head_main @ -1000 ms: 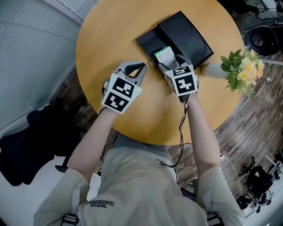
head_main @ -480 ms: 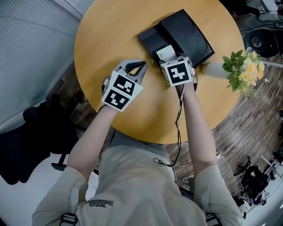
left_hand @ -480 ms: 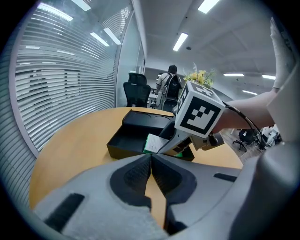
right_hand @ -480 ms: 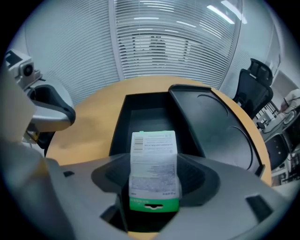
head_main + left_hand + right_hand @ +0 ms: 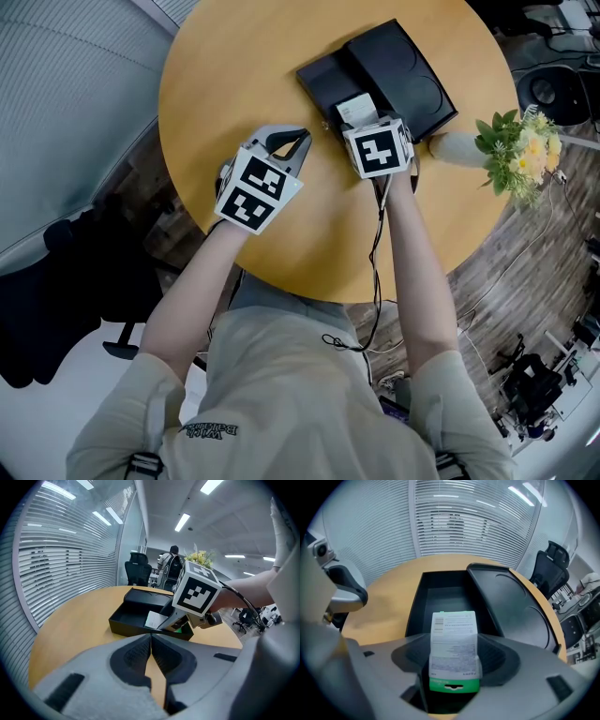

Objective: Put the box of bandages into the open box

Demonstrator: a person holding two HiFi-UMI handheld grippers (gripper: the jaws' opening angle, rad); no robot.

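A white and green box of bandages (image 5: 453, 648) sits clamped between the jaws of my right gripper (image 5: 453, 665), tilted forward over the near rim of the open black box (image 5: 440, 599). In the head view the bandage box (image 5: 355, 108) pokes out ahead of the right gripper (image 5: 361, 120), just over the open black box (image 5: 326, 86). From the left gripper view the same bandage box (image 5: 153, 619) hangs over the tray. My left gripper (image 5: 289, 150) rests on the table to the left, jaws together and holding nothing.
The black lid (image 5: 405, 75) lies joined to the tray's right side. A vase of yellow flowers (image 5: 511, 155) stands at the round wooden table's (image 5: 225, 84) right edge. Office chairs and slatted blinds surround the table.
My right gripper has moved forward and up with the bandage box, bringing it from beside the tray's near edge to over the tray. The left gripper has stayed put.
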